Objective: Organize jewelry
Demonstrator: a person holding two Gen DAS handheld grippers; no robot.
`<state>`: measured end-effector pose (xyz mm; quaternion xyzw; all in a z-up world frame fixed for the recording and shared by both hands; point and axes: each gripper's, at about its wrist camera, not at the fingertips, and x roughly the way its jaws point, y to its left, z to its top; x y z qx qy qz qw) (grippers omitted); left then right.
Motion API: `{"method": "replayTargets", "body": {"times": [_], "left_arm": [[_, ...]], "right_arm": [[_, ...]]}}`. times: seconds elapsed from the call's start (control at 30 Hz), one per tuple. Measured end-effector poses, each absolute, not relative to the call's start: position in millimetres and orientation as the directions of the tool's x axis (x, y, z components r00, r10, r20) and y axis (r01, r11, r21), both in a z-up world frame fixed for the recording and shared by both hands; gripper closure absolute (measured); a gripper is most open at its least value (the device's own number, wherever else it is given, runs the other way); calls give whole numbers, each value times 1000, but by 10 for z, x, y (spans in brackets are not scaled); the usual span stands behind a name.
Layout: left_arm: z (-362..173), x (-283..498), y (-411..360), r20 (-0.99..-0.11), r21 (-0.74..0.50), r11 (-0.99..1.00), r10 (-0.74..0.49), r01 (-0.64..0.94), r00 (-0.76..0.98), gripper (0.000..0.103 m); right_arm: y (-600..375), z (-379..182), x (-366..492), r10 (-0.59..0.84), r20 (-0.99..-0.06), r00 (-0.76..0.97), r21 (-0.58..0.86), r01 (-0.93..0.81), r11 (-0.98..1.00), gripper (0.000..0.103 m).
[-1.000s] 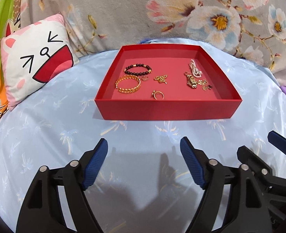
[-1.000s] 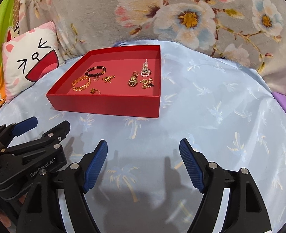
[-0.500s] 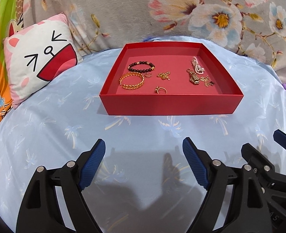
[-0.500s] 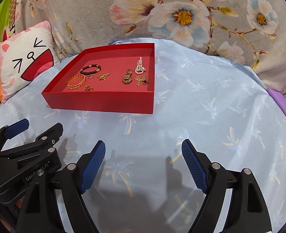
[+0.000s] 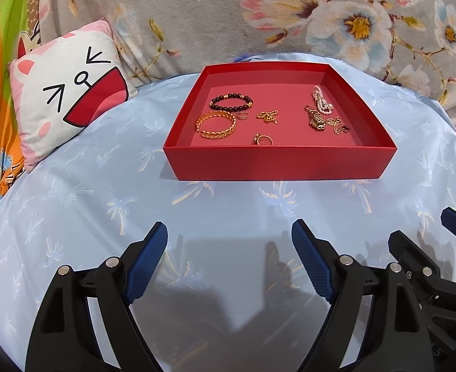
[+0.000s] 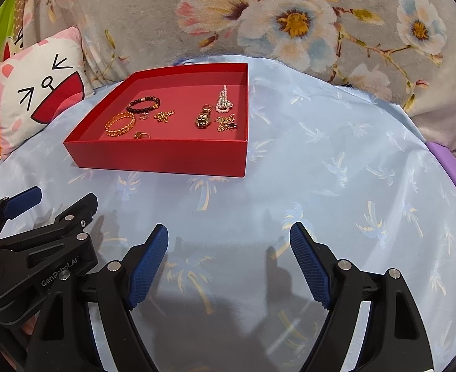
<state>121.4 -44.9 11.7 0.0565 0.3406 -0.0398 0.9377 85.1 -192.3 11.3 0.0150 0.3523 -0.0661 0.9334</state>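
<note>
A red tray [image 5: 277,164] [image 6: 166,158] lies on the pale blue cloth and holds several jewelry pieces. On its left are a dark bead bracelet [image 5: 230,101] [image 6: 143,104], a gold bangle [image 5: 216,124] [image 6: 120,124], a gold ring [image 5: 262,139] [image 6: 142,135] and a small gold charm [image 5: 268,115]. On its right are a gold watch [image 5: 315,118] [image 6: 203,118], a pearl strand [image 5: 321,103] [image 6: 224,102] and a gold chain [image 5: 336,125]. My left gripper [image 5: 229,262] and right gripper [image 6: 229,262] are both open and empty, side by side, well in front of the tray.
A white and pink cat-face pillow [image 5: 67,102] [image 6: 32,93] leans at the left. A grey floral blanket [image 5: 290,15] rises behind the tray. A purple edge [image 6: 451,167] shows at the far right. The blue cloth [image 6: 336,170] stretches right of the tray.
Both grippers have drawn back a little from the tray and lifted their view slightly. The jaws stay open. The jewelry has not moved.
</note>
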Motion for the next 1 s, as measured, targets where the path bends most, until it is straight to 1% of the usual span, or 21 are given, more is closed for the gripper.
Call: {"method": "replayTargets", "body": {"times": [0.67, 1.0], "left_arm": [[112, 1198, -451, -631, 96, 990, -17, 100, 775, 23], [159, 1154, -472, -606, 129, 989, 21, 72, 795, 23]], "right_arm": [[-1923, 121, 851, -121, -657, 744, -26, 138, 990, 24], [-1925, 138, 842, -127, -651, 748, -33, 139, 990, 24]]}}
